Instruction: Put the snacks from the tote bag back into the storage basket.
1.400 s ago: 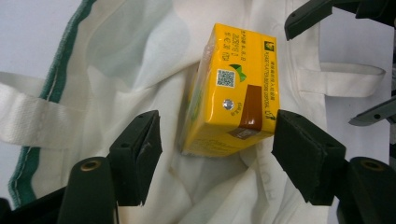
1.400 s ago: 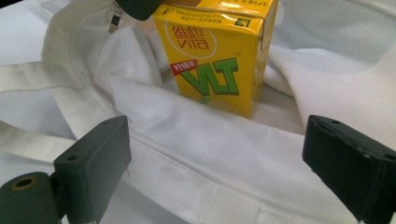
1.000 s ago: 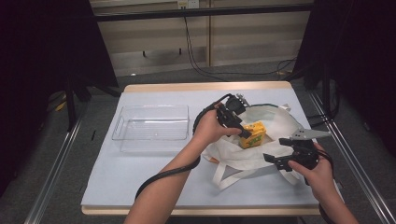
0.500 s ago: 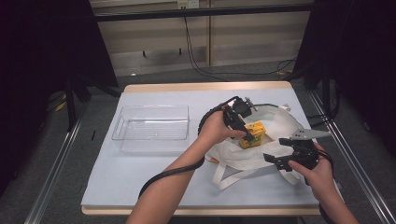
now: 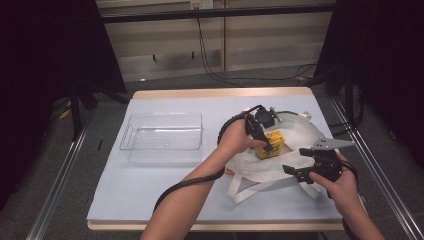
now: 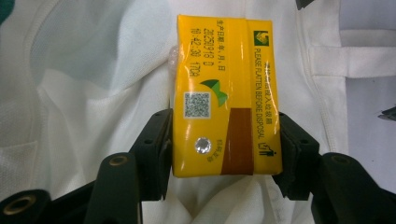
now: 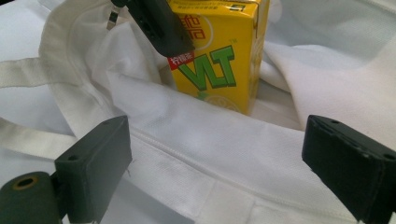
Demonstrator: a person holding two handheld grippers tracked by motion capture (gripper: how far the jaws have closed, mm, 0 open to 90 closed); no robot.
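While the left gripper [image 5: 267, 145] clamped the yellow drink carton [image 5: 270, 144] over the white cloth bag [image 5: 295, 135], the right gripper [image 5: 295, 162] gaped wide above the pale blue table [image 5: 150, 185], dark room behind.

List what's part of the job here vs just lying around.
In the job:
- yellow drink carton, clamped in the left gripper
- white cloth bag, carton at its opening
- right gripper, open over the bag's edge

Lying about:
- clear plastic tray, apart from the bag
- cables on the floor
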